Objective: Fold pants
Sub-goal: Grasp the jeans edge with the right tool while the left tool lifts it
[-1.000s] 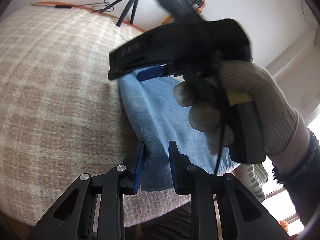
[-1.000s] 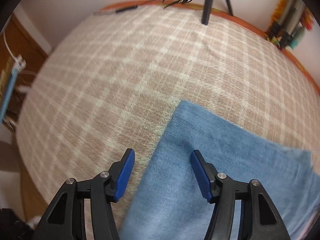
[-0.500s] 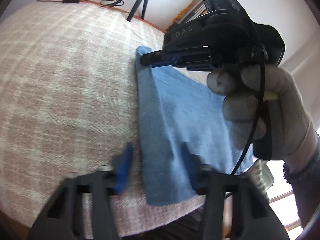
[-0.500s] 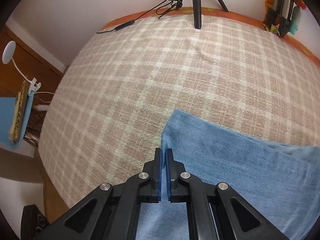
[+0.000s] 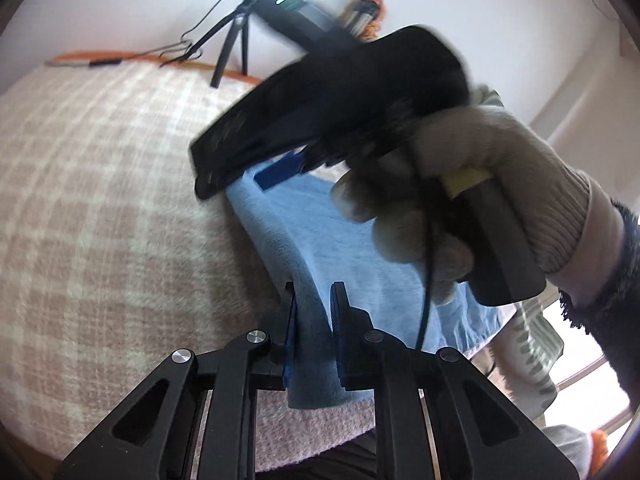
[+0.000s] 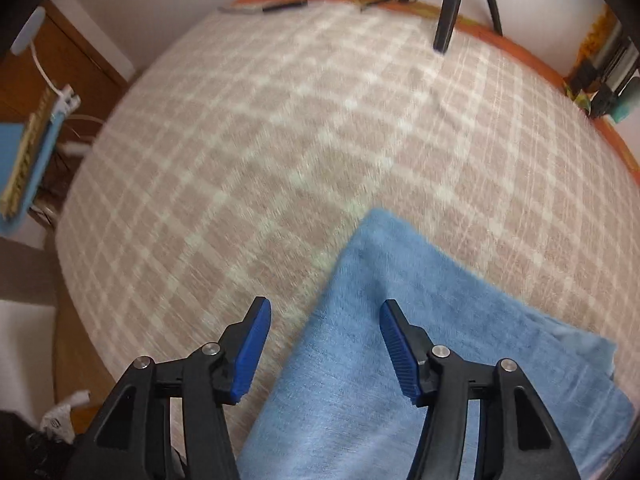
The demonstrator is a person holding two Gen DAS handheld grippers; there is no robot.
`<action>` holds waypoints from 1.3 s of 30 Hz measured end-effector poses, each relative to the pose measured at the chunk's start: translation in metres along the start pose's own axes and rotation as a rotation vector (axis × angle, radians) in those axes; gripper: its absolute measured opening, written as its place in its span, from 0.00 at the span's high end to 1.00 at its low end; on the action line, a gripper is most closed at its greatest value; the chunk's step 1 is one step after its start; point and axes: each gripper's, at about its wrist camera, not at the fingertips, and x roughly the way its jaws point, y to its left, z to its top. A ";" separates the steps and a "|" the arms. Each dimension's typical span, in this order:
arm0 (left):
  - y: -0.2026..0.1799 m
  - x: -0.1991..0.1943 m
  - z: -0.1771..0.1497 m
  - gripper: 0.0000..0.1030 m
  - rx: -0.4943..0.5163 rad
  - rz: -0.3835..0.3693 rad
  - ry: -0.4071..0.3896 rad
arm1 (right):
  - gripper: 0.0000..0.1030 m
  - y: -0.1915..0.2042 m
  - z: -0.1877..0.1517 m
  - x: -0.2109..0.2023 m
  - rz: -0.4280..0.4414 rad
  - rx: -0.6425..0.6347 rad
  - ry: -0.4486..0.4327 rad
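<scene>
Light blue pants (image 5: pixel 340 248) lie folded on a pink and white checked blanket (image 5: pixel 100 200). My left gripper (image 5: pixel 314 312) is shut on the pants' near left edge and pinches a ridge of cloth. My right gripper (image 6: pixel 324 344) is open above the far corner of the pants (image 6: pixel 400 320), its pads apart and holding nothing. The right gripper, held in a gloved hand, also shows in the left wrist view (image 5: pixel 280 168), blurred, over the far end of the pants.
A black tripod (image 6: pixel 452 4) stands at the blanket's far edge, with a cable and hanger beside it. An orange border (image 6: pixel 520 52) runs along the far side. A wooden cabinet (image 6: pixel 68 64) stands at the left. Striped cloth (image 5: pixel 536 344) hangs off the right side.
My right gripper was shut at the pants' corner half a second ago and is open now. My left gripper closed from open onto the pants' edge.
</scene>
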 end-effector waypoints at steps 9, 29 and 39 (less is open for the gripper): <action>0.013 0.010 -0.011 0.56 -0.065 0.077 0.052 | 0.96 -0.024 -0.016 -0.007 0.035 0.084 -0.063; -0.062 0.009 0.005 0.84 0.121 0.021 0.005 | 0.98 -0.092 -0.084 -0.083 0.244 0.295 -0.365; -0.093 0.023 0.022 0.87 0.156 -0.105 0.016 | 0.98 -0.125 -0.107 -0.117 0.220 0.321 -0.441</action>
